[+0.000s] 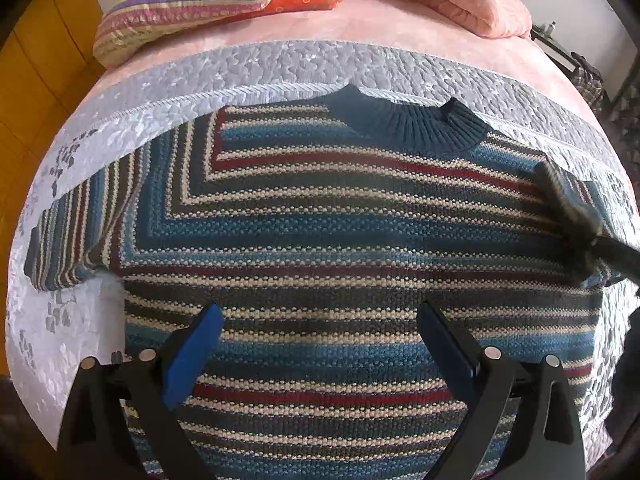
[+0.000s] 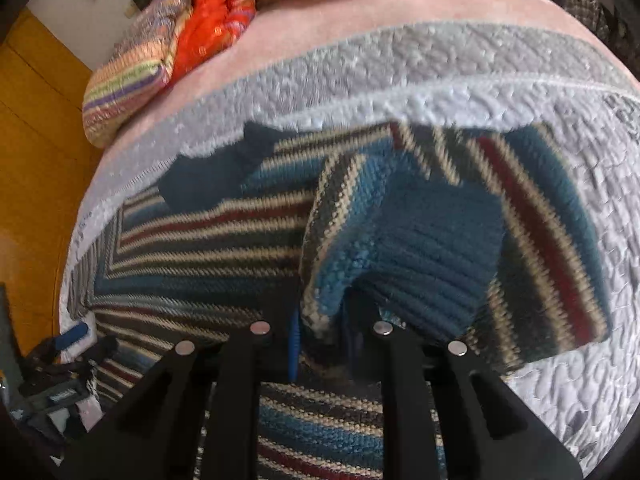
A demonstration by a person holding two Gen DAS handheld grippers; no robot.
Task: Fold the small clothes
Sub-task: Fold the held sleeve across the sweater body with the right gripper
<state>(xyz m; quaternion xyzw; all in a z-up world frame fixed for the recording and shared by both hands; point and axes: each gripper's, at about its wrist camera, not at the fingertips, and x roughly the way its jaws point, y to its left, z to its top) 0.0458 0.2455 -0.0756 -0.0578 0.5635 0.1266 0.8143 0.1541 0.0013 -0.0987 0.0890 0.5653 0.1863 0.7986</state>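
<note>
Left wrist view: your left gripper (image 1: 320,322) hangs over the lower body of the sweater (image 1: 320,240), fingers spread wide and holding nothing.
Right wrist view: your right gripper (image 2: 322,320) is clenched on the cuff of the right sleeve (image 2: 440,220), which is bunched between the fingers and lifted off the quilt (image 2: 400,68).
Sweater: it lies flat on the quilt, collar (image 1: 412,120) beyond the left fingertips, striped body running under and past both left fingers.
Left sleeve (image 1: 76,224): spread out flat to the left of the left fingers, not yet folded.
Right sleeve: raised ahead of the right fingers, partly over the sweater's body; the frame is blurred, so you cannot tell exactly where it hangs.
Done: by the look of it, the sweater is laid out and the first sleeve fold is under way.
Left to do: likely lay this sleeve across the chest, fold the other sleeve in, then fold the body up.
</note>
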